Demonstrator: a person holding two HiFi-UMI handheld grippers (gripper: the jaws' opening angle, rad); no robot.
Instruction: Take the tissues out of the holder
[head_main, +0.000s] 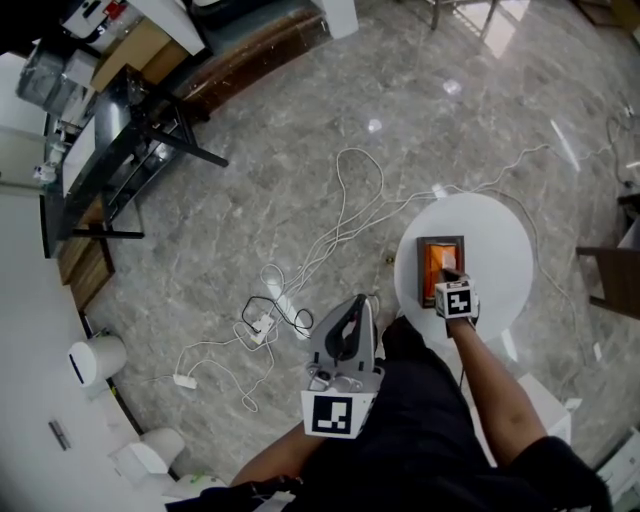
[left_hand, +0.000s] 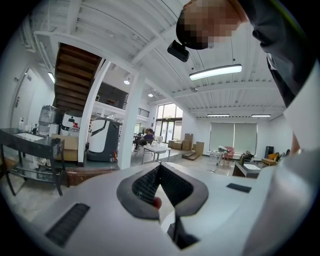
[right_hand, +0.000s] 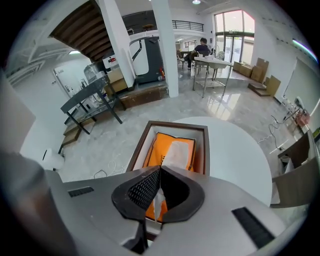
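A dark wooden tissue holder (head_main: 441, 241) sits on a round white table (head_main: 500, 240), with an orange tissue pack (head_main: 434, 268) inside it. In the right gripper view the holder's rim (right_hand: 170, 125) frames the pack (right_hand: 159, 150), and a white tissue (right_hand: 178, 151) sticks up from the pack's slot. My right gripper (head_main: 452, 276) hovers over the holder's near end, and its jaws (right_hand: 159, 170) are shut on a strip of that tissue (right_hand: 158, 201). My left gripper (head_main: 352, 312) is held by my body, away from the table. It (left_hand: 160, 165) is shut on nothing.
White cables (head_main: 340, 220) and a power strip (head_main: 262, 325) lie on the marble floor left of the table. A black metal rack (head_main: 120, 150) stands at the far left, a dark chair (head_main: 610, 280) at the right edge, and a white bin (head_main: 95, 358) lower left.
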